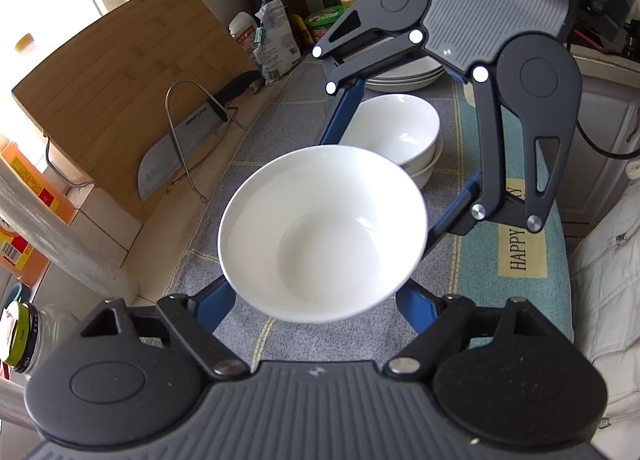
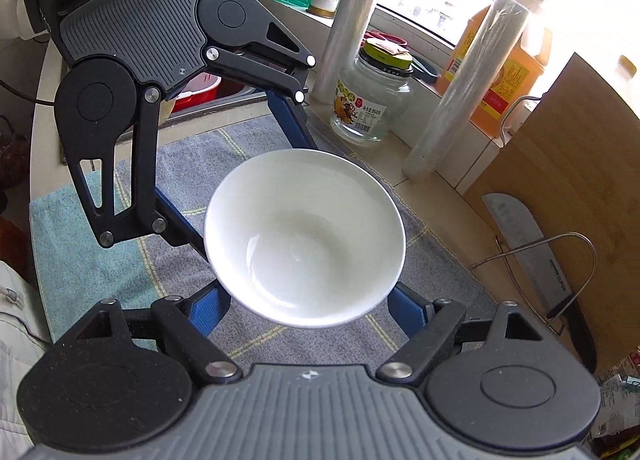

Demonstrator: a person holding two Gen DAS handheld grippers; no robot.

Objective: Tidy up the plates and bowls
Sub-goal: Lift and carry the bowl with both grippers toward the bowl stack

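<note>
A white bowl (image 1: 324, 232) hangs above the grey checked mat (image 1: 280, 119), held from opposite sides by both grippers. My left gripper (image 1: 316, 292) has a blue finger against each flank of the bowl's near side. My right gripper (image 1: 374, 191) reaches in from the far side, its fingers running under the rim. In the right wrist view the same bowl (image 2: 304, 236) sits between my right gripper (image 2: 308, 296) and my left gripper (image 2: 260, 201). Behind it stand two nested white bowls (image 1: 396, 131) and a stack of white plates (image 1: 404, 75).
A bamboo cutting board (image 1: 120, 79) leans at the left with a cleaver (image 1: 168, 163) in a wire rack (image 1: 188, 139). A glass jar (image 2: 372, 99), two cling-film rolls (image 2: 460, 99) and an oil bottle (image 2: 500, 59) line the window side. Bottles and packets (image 1: 272, 39) crowd the far corner.
</note>
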